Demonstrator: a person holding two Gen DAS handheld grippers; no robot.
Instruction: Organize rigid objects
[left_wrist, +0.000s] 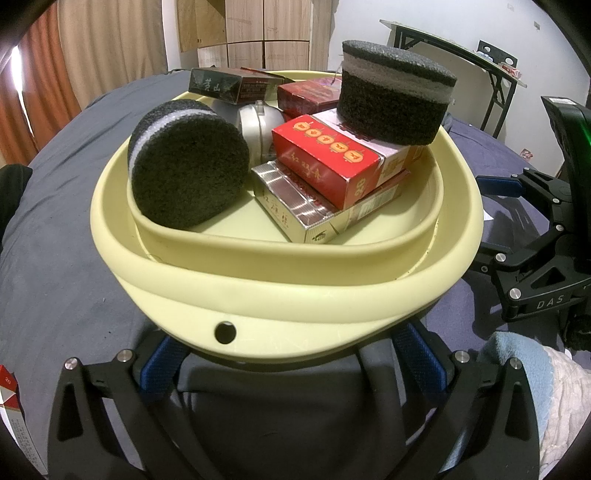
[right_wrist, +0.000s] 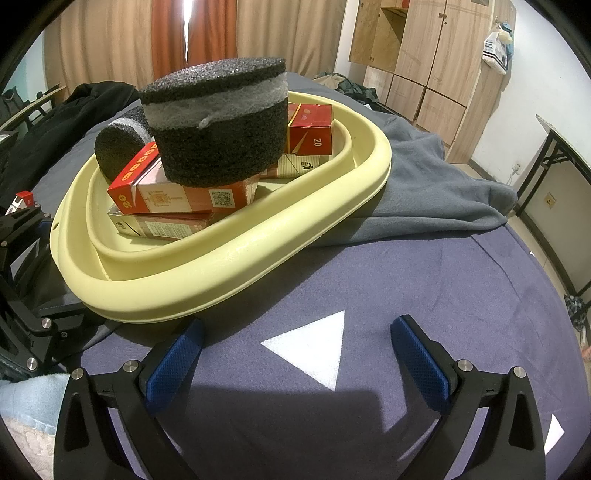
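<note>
The pale yellow basin (left_wrist: 288, 291) is sitting on a bed covered with a dark blue sheet (right_wrist: 406, 280), and it is holding most of the rigid things. In the left wrist view, a round black sponge with a grey band (left_wrist: 188, 166) is lying on its side at the basin's near left, leaning against the inner wall. To its right a red box with gold lanterns (left_wrist: 328, 162) is resting on top of a silver and white box (left_wrist: 306, 206), and a second black sponge (left_wrist: 395, 92) is sitting flat on the red box, rising above the rim. Behind them a silver rounded object (left_wrist: 258, 125) is showing between the sponges, with a dark box (left_wrist: 221, 85) and another red box (left_wrist: 306, 96) at the far side.

The left tool (left_wrist: 291, 354) is spread wide, its blue pads (left_wrist: 159, 369) sitting just under the basin's near rim; whether they are touching it I cannot tell. It is grasping nothing.

In the right wrist view the right tool (right_wrist: 295, 354) is also released, its fingers (right_wrist: 421, 358) standing well apart over the sheet near a white triangle mark (right_wrist: 314, 347), just near of the basin. A grey blanket (right_wrist: 424, 184) is lying bunched to the right of the basin.
</note>
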